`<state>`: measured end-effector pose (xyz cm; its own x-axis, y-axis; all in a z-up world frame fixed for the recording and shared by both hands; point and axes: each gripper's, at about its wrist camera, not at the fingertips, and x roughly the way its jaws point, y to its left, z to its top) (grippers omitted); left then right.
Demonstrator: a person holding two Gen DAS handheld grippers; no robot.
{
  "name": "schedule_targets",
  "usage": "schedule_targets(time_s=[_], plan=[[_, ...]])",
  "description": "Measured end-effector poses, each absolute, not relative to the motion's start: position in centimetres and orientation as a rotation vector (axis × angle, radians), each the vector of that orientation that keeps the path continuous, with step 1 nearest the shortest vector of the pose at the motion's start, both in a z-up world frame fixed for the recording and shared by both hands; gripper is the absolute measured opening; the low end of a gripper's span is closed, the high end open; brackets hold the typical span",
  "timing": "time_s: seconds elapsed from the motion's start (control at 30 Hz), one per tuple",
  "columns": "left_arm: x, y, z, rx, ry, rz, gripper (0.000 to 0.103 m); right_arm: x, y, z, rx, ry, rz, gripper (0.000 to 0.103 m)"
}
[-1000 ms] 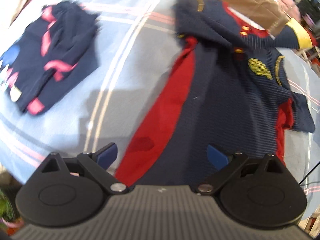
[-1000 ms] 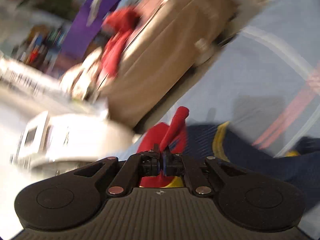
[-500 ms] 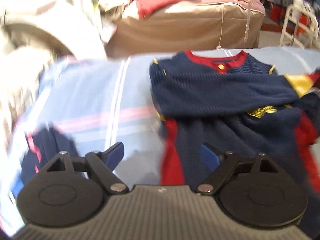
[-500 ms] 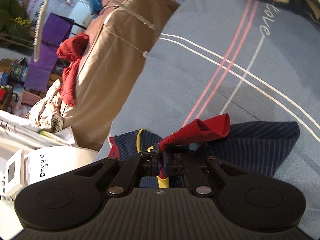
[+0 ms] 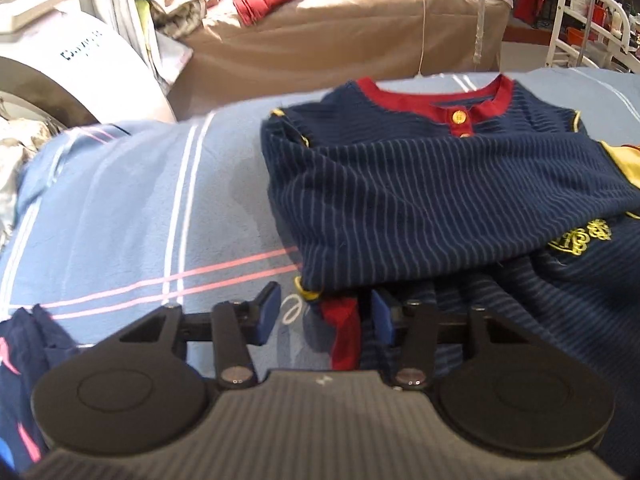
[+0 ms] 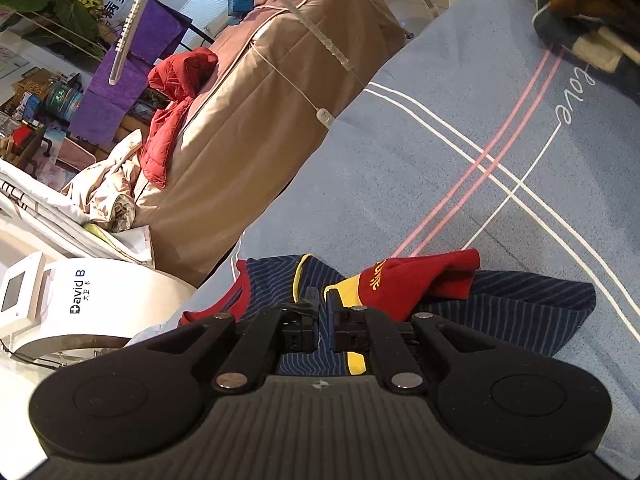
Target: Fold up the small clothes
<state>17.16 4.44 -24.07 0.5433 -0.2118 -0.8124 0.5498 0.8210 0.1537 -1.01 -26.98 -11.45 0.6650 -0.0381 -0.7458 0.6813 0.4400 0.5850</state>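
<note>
A: Compared with a second ago, the left gripper is sitting lower and closer to the navy striped shirt, and the right gripper is no longer pinching the red cuff; that cuff is now lying on the shirt.

B: How are the jaws standing?

A: The left jaws are standing wide apart, straddling the red side panel at the shirt's near edge. They are not gripping it yet. The right jaws are nearly together, with a thin gap showing; nothing appears to be between them.

B: Where is the garment resting?

A: It is lying flat on the blue bedsheet, collar away from the left camera, with one sleeve folded across the chest. A second dark garment is sitting well apart at the left edge.

B: Why the wide left opening?

A: Judging by the placement, it is preparing to take the hem edge for the next fold. A shallow bite risks catching only one layer.
</note>
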Motion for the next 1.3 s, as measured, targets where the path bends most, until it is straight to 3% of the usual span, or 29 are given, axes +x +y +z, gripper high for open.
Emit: schedule_targets(time_s=[0.03,0.07,0.13,0.2,0.27,0.43,0.57,0.63,0.67,0.73,0.8,1.1,1.23,1.3], plan=[[17.6,4.3,-24.4,0.412,0.901,-0.472,0.027,-1.0,-27.0,-11.6,1.03,0.739,-0.498,0.008],[18.0,4.3,-24.5,0.4,0.906,-0.474,0.024,-1.0,-26.9,-11.7,1.031,0.745,-0.5,0.015],[18.7,4.3,-24.3,0.385,0.89,-0.462,0.02,-1.3,-27.0,-11.8,1.035,0.749,-0.529,0.034],[19.8,4.8,-23.8,0.326,0.881,-0.44,0.017,-2.1,-27.4,-12.2,1.056,0.75,-0.568,0.069],[21.5,6.6,-22.8,0.193,0.881,-0.369,0.016,-3.0,-27.7,-12.7,1.062,0.761,-0.608,0.083],[23.7,12.6,-22.3,-0.049,0.896,-0.2,0.016,-5.2,-27.7,-14.1,1.106,0.799,-0.645,0.084],[23.3,15.4,-23.3,-0.026,0.897,-0.173,0.016,-5.8,-27.2,-14.8,1.123,0.835,-0.632,0.088],[23.5,16.2,-24.3,-0.064,0.94,-0.184,0.023,-5.5,-26.8,-15.1,1.122,0.862,-0.607,0.091],[23.5,16.1,-24.6,-0.052,0.962,-0.182,0.034,-5.3,-26.5,-15.3,1.112,0.871,-0.596,0.092],[23.3,16.0,-24.7,-0.005,0.954,-0.188,0.045,-4.7,-26.2,-15.4,1.08,0.889,-0.575,0.098],[23.4,15.8,-23.9,0.033,0.932,-0.172,0.066,-4.0,-25.9,-15.4,1.049,0.896,-0.557,0.099],[23.2,17.3,-20.8,0.037,0.947,-0.177,0.091,-1.7,-25.9,-15.9,0.977,0.918,-0.533,0.103],[23.5,18.3,-21.9,0.126,1.045,-0.129,0.094,-2.1,-25.4,-16.2,1.003,0.923,-0.535,0.103],[23.4,19.1,-21.1,0.111,1.003,-0.098,0.094,-2.4,-25.2,-16.0,1.009,0.919,-0.544,0.103]])
